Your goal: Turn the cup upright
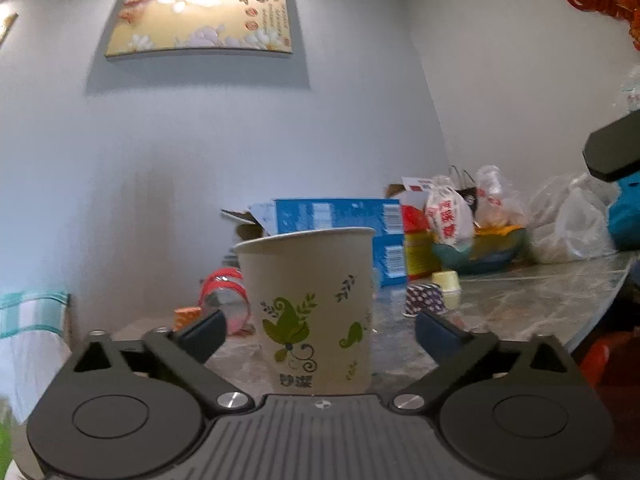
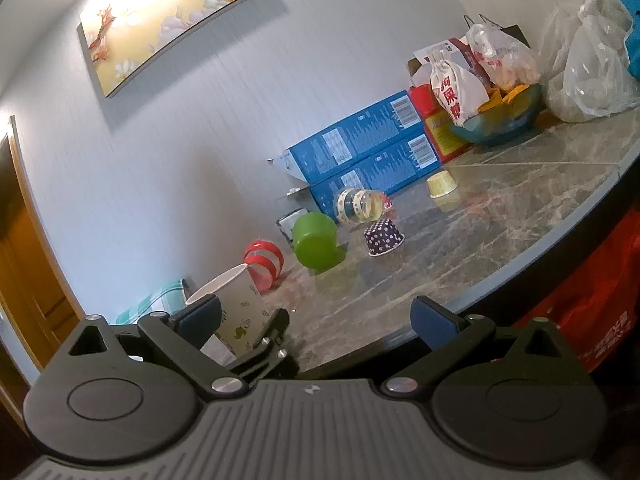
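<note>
A white paper cup point(image 1: 310, 308) with green leaf print stands upright on the marble counter point(image 1: 520, 308), mouth up. My left gripper point(image 1: 320, 334) is open, its fingers on either side of the cup without touching it. In the right wrist view the same cup point(image 2: 236, 312) shows at lower left with the left gripper's fingers around it. My right gripper point(image 2: 316, 318) is open and empty, held over the counter's front edge point(image 2: 480, 292).
On the counter lie a green cup point(image 2: 316, 244) on its side, a clear red-striped cup point(image 2: 264, 262), a clear patterned cup point(image 2: 360, 206), an upside-down purple dotted cup point(image 2: 383, 237) and a yellow one point(image 2: 442, 185). Blue boxes point(image 2: 360, 160), a bowl and bags stand at the back.
</note>
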Tool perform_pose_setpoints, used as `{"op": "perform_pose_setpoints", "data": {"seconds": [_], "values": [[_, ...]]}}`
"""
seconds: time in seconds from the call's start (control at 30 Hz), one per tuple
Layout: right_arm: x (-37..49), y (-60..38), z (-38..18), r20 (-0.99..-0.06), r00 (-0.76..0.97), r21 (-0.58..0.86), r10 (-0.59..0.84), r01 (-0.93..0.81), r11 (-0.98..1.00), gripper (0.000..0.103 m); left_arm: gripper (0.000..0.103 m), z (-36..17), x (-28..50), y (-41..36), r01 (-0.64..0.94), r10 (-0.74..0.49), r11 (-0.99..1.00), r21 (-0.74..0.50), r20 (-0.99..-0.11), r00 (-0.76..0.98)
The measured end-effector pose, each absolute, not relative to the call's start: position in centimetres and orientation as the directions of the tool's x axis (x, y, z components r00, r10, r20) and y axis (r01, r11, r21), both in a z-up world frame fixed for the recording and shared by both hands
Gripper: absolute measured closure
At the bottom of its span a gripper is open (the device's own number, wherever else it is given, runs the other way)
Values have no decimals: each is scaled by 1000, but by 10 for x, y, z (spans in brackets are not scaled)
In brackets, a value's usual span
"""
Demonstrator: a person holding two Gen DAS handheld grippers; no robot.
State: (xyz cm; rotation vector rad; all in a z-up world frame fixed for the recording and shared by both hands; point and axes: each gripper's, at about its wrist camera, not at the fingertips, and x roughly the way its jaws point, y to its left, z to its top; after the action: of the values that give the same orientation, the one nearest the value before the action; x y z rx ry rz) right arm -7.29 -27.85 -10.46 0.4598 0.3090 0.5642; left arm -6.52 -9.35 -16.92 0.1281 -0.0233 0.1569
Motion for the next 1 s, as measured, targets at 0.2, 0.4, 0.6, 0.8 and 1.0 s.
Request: {"op": "perform_pose_setpoints", "data": {"seconds": [0.2,0.4,0.6,0.8,1.0], "values": [[-80,-276,-96,-136,819,459,557,-447,768,1,0,-161,-87,-85,-59,71,989,136,-91,993],[-94,-266,-73,-143,843,348,518,-447,824,1,0,-101,-113,-39,24,-51,997,-70,-421,905],[-102,-240,-37,-251,862,179,440,-405,897,1,0,-42,-137,-14,7,-31,999,-49,-515,857],[-133,-231,-2,-266,877,91,401,-391,916,1,0,-11,-161,-18,28,-44,999,-41,-456,889],[-136,-231,8,-324,858,90,399,-392,915,1,0,1,-169,-20,57,-77,997,-59,-435,897]]}}
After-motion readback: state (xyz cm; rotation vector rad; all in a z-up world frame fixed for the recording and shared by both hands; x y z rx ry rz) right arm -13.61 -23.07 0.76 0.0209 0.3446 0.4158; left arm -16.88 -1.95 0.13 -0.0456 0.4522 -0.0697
